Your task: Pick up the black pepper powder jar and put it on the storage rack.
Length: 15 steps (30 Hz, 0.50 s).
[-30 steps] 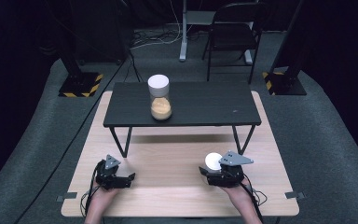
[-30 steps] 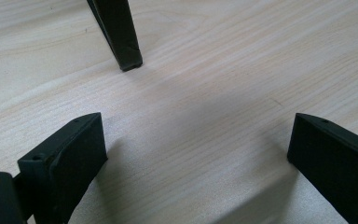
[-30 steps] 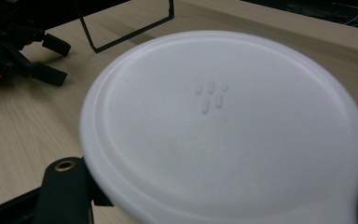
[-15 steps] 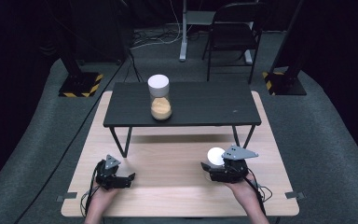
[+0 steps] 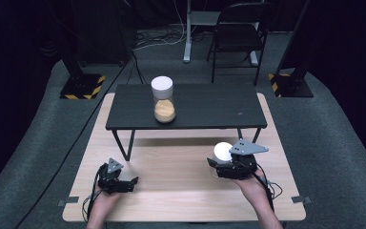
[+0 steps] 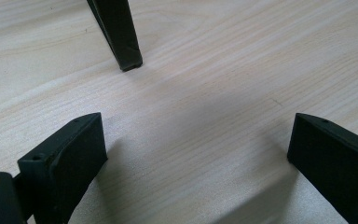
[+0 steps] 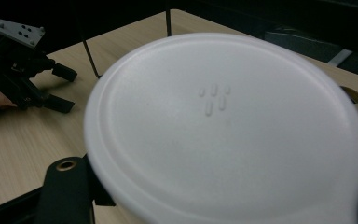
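The right gripper (image 5: 221,164) pinches a white-lidded jar (image 5: 222,151), probably a match for the jar (image 5: 162,99) of orange powder on the black shelf (image 5: 209,107) at twelve o'clock. It holds the jar just off the wooden table (image 5: 171,191), lid up. The left gripper (image 5: 132,182) rests spread at seven o'clock, holding nothing, presumably waiting.

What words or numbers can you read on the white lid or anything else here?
None: no words, numbers or brand names can be read anywhere.
The white lid in the right gripper bears a few small raised dashes near its middle, not letters.
The jar on the black table has no label that shows.
The yellow-and-black striped plates on the floor are hazard stripes, with no writing.
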Available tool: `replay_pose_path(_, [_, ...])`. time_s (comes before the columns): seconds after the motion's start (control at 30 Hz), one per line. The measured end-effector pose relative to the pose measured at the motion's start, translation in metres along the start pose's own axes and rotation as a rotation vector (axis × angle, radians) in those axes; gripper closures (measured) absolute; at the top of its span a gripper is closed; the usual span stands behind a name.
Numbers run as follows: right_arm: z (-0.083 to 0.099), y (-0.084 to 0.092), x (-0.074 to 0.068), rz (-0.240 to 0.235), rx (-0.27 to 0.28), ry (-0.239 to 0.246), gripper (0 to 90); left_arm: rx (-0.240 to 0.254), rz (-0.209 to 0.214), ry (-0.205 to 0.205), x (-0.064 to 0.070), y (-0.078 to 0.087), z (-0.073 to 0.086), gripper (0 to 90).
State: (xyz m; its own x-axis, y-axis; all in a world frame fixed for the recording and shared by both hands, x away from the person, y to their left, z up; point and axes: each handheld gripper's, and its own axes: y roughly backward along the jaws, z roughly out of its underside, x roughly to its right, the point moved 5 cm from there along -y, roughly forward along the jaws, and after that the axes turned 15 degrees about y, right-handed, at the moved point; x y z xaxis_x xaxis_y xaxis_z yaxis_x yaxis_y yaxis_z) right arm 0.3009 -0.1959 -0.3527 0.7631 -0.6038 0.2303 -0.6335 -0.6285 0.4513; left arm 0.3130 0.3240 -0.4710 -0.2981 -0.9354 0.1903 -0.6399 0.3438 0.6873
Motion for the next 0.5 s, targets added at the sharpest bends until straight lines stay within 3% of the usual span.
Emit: replay_pose_path(0.5, [-0.024, 0.003, 0.012, 0.0, 0.011, 0.017, 29.8, 0.0, 0.0, 0.0, 0.0, 0.0, 0.0, 3.7])
